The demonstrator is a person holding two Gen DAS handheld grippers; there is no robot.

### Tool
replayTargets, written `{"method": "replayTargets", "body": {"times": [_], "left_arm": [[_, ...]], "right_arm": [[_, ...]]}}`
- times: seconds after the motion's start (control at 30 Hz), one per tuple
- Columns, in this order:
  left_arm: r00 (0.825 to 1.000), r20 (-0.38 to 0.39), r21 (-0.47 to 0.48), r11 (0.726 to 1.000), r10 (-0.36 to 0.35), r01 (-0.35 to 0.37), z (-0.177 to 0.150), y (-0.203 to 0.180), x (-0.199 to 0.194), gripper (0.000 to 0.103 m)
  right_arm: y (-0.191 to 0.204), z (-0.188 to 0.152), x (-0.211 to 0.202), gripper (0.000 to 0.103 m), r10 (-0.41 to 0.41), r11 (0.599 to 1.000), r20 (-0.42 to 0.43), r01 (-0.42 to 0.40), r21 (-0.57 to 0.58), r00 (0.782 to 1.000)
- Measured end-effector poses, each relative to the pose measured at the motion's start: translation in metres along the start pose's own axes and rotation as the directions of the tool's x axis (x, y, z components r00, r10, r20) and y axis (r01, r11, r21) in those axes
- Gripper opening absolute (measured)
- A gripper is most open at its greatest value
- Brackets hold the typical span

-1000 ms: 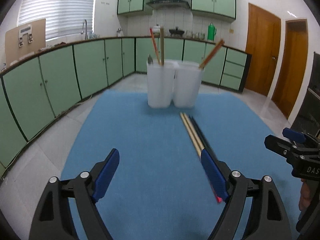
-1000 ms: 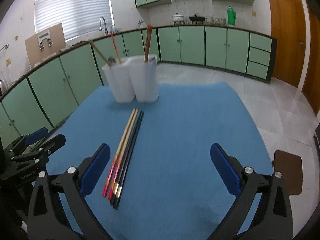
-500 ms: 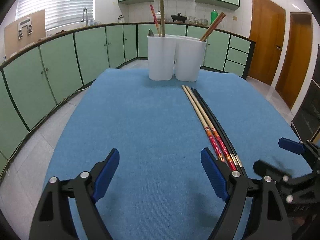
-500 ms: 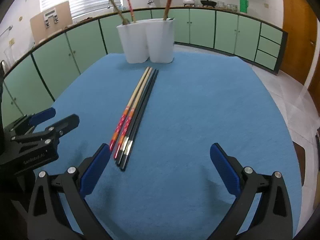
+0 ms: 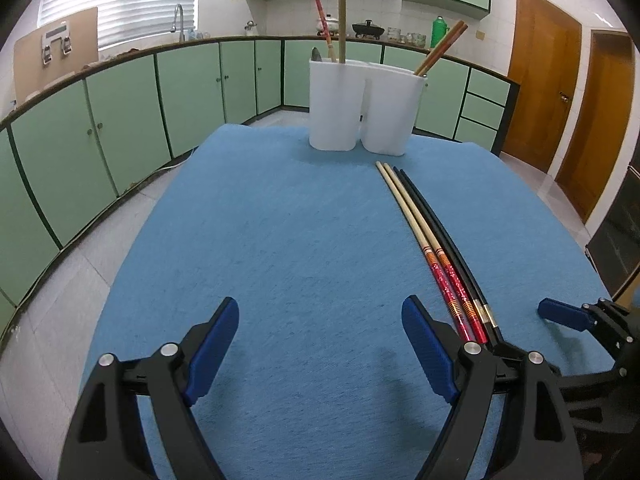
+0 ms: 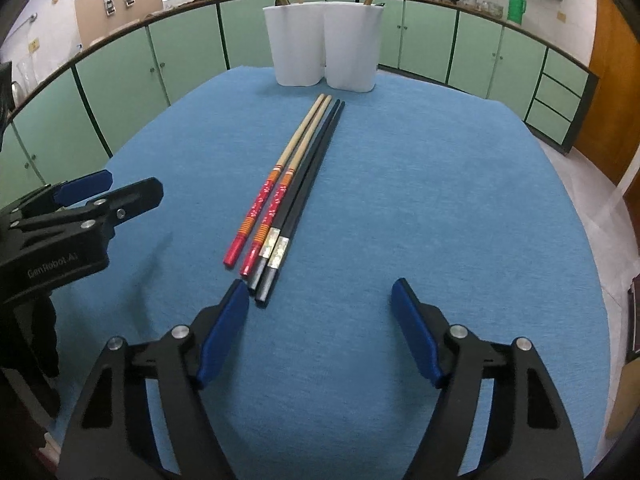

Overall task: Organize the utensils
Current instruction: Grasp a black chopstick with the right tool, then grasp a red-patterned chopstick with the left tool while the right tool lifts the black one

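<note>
Two pairs of chopsticks lie side by side on the blue mat point(image 6: 440, 200): a wooden pair with red ends point(image 6: 276, 192) and a black pair point(image 6: 308, 176). A white two-compartment holder point(image 6: 320, 40) stands at the mat's far edge with several utensils upright in it. My right gripper point(image 6: 320, 286) hovers low just behind the black pair's near ends, its jaws closing with nothing between them. In the left wrist view, my left gripper point(image 5: 320, 312) is open and empty, left of the wooden pair point(image 5: 416, 220) and the black pair point(image 5: 444, 220). The holder point(image 5: 360, 108) is straight ahead.
The mat covers a round-edged table, with tiled floor point(image 5: 80, 240) below on all sides. Green cabinets point(image 5: 120, 128) line the room, and wooden doors point(image 5: 540, 92) stand at the right. The left gripper point(image 6: 120, 190) shows at the left of the right wrist view.
My right gripper has sunk toward the mat and come closer to the chopsticks' near ends, and its jaws have narrowed. The left gripper has barely shifted and stays open.
</note>
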State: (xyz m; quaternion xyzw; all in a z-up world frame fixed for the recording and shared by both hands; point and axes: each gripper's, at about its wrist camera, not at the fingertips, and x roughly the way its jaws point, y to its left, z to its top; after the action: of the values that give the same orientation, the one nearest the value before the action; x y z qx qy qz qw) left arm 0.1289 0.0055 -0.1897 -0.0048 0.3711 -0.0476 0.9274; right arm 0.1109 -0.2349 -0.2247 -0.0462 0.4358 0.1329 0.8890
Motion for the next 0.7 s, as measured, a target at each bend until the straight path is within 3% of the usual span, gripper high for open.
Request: {"method": "replayTargets", "body": {"times": [0.27, 0.43, 0.53, 0.6, 0.7], "left_arm": [[1.0, -0.004, 0.015, 1.0, 0.005, -0.005, 0.0, -0.004, 0.0, 0.082], [1.0, -0.003, 0.027, 1.0, 0.005, -0.005, 0.001, -0.006, 0.001, 0.082], [1.0, -0.01, 0.037, 0.999, 0.005, -0.005, 0.001, -0.007, 0.002, 0.082], [1.0, -0.017, 0.044, 0.999, -0.003, 0.004, 0.001, -0.01, 0.003, 0.082], [0.999, -0.032, 0.049, 0.998, -0.023, 0.025, 0.001, -0.015, 0.005, 0.082]], "right_arm": [[-0.02, -0.002, -0.003, 0.064, -0.022, 0.998, 0.007, 0.022, 0.054, 1.0], [-0.007, -0.002, -0.003, 0.045, -0.003, 1.0, 0.013, 0.003, 0.009, 1.0], [-0.005, -0.001, -0.003, 0.028, 0.011, 1.0, 0.015, -0.011, 0.0, 1.0], [-0.005, -0.001, -0.003, 0.009, 0.026, 1.0, 0.015, -0.026, 0.003, 1.0], [-0.008, 0.0, -0.002, 0.006, 0.04, 0.999, 0.015, -0.04, 0.015, 0.999]]}}
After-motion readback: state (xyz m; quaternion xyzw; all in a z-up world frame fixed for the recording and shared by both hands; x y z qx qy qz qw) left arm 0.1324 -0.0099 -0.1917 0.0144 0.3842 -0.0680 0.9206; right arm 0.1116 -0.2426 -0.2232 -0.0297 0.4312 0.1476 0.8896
